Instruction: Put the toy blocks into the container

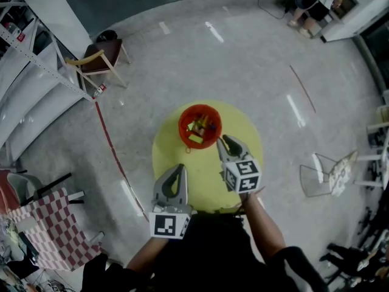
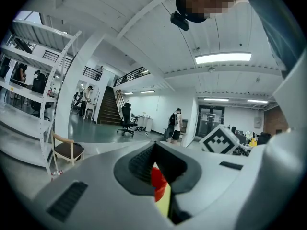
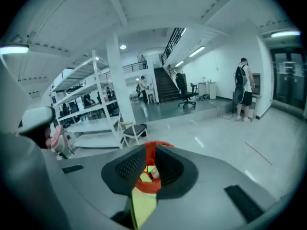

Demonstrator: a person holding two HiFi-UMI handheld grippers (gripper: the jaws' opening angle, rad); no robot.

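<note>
A red bucket stands on the far side of a round yellow table, with several coloured toy blocks inside it. My right gripper hangs just right of the bucket's near rim, pointing at it. Its jaws stand a little apart with nothing between them. Through that gap in the right gripper view I see the bucket and the blocks. My left gripper rests over the table's near edge, its jaws together and empty. A sliver of the bucket shows past it in the left gripper view.
A wooden chair and metal shelving stand at the far left. A wire chair is to the right of the table. A red-and-white checked cloth lies at the near left. A person stands far off.
</note>
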